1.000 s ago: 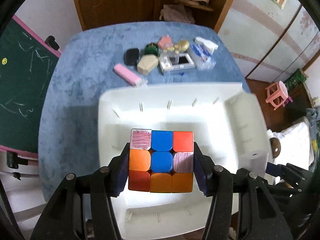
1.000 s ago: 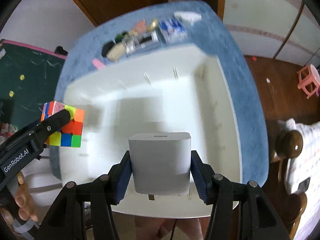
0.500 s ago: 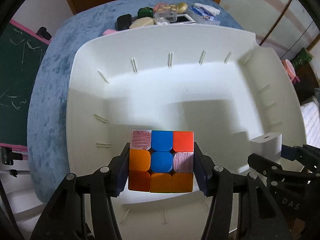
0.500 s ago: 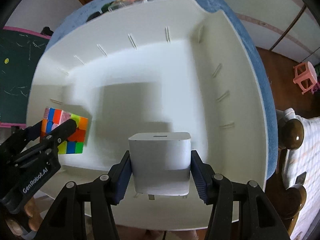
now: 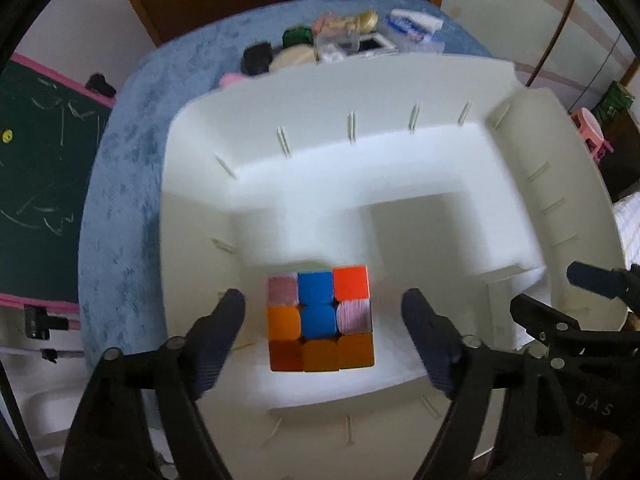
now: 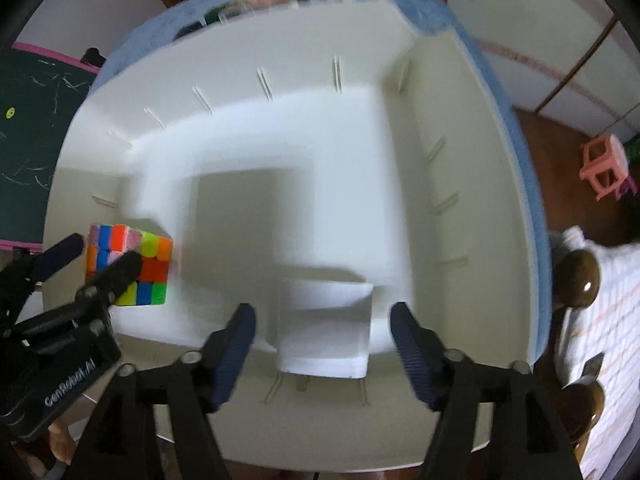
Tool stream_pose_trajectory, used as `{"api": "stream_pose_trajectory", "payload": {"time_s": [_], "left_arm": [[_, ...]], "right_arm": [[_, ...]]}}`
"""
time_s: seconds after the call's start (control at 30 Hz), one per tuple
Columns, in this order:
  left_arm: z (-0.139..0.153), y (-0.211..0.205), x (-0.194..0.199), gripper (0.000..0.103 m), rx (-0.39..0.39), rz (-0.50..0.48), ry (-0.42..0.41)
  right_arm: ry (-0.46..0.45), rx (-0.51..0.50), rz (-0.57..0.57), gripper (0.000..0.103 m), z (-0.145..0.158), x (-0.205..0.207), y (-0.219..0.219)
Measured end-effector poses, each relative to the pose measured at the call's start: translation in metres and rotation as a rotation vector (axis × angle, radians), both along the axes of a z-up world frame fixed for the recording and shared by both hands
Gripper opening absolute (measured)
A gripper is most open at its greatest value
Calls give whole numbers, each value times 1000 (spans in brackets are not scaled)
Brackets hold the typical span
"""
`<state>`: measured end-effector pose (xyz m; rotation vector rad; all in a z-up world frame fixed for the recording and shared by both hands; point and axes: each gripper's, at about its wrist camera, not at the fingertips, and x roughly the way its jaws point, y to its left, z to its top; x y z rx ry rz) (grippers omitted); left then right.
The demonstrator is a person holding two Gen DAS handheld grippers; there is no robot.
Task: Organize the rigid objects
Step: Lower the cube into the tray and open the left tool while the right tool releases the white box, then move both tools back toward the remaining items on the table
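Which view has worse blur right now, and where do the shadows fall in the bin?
Right wrist view: blurrier, white charger block and bin wall smeared, with a blocky grey shadow on the bin floor behind the charger. Left wrist view: puzzle cube fairly crisp, table clutter and the bin's far rim soft, with a similar stepped shadow beyond the cube. Both show fisheye bending and dark corners.

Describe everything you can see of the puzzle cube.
The puzzle cube is a three-by-three cube of glossy plastic, scrambled: its top shows blue, orange, red and scribbled pinkish-white tiles; a side shows yellow, green, red and blue. It sits flat on the floor of the white bin, near its left side. The left gripper straddles it, jaws just opened, pads clear of it.
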<state>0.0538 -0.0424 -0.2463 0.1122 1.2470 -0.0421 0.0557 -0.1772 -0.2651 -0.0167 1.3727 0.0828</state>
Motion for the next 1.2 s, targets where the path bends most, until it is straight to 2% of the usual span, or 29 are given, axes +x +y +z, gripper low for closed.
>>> {"api": "stream_pose_trajectory", "payload": {"time_s": [0.23,0.43,0.6,0.97,1.07,1.2], "left_arm": [[14,0,0,85,-33,5,2],[26,2,-2,84,-18,39,-1],[39,5,-5,84,-36,59,-32],[65,1,-9,84,-52,36,-92],[77,0,-9,84,-46,33,-119],[97,3,-6,84,-77,33,-142]], "right_arm": [[-71,-16,25,74,19,-4,8],[-122,10,16,74,43,-6,-7],[-161,34,10,74,60,-8,-10],[-226,87,-11,74,90,-14,-21],[-243,110,-27,74,100,-13,-27],[-266,139,-50,74,114,-8,-35]]}}
